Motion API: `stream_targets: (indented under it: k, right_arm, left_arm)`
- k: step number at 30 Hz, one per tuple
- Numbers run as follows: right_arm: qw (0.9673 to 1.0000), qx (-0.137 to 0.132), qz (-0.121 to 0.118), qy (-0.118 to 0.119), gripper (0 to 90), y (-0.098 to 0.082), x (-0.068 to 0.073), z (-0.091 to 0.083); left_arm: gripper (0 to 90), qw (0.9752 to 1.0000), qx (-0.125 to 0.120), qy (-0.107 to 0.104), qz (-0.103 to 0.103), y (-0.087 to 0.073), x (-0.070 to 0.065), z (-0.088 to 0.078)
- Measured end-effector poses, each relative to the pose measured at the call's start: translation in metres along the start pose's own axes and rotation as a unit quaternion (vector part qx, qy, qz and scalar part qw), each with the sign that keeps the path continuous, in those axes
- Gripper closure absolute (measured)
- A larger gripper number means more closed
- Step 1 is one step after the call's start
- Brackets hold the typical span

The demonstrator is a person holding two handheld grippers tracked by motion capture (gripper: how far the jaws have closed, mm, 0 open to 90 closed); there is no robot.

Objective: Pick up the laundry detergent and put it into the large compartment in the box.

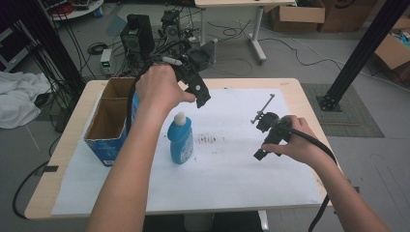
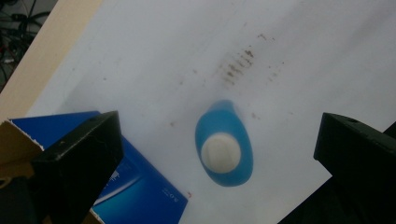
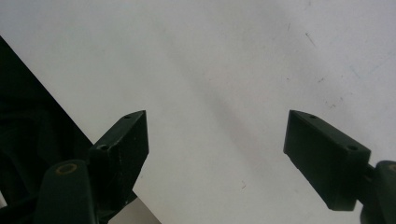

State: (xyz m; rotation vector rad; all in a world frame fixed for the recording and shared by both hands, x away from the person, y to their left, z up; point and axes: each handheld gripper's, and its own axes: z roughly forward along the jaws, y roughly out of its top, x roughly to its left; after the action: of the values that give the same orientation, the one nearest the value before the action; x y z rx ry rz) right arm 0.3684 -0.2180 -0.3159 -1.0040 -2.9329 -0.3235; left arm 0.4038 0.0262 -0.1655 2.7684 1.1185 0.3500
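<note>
A blue bottle (image 1: 181,140) with a white cap stands upright on the white paper, left of the middle. My left gripper (image 1: 202,96) hangs in the air above and slightly behind it, jaws wide open. In the left gripper view the bottle (image 2: 233,175) is seen from the top, its cap (image 2: 221,151) between and far below the open left gripper (image 2: 219,126). My right gripper (image 1: 265,137) is held low over the paper at the right, apart from the bottle. In the right gripper view the right gripper (image 3: 215,126) is open over bare paper, nothing between its jaws.
An open cardboard box (image 1: 110,121) with blue sides (image 2: 140,186) stands at the table's left, close to the bottle. A large white paper sheet (image 1: 241,169) covers the wooden table (image 1: 67,140); brown smudges (image 1: 208,139) mark it right of the bottle. Equipment and cables lie beyond the far edge.
</note>
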Motion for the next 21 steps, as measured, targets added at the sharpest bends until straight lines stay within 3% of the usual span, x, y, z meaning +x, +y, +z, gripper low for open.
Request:
stream_targets:
  k: [21]
  right_arm:
    - [1.0,0.0,-0.006,0.0,22.2,0.001,0.004,0.002]
  left_arm:
    - [1.6,0.9985,0.021,-0.011,-0.049,-0.015,0.002,0.018]
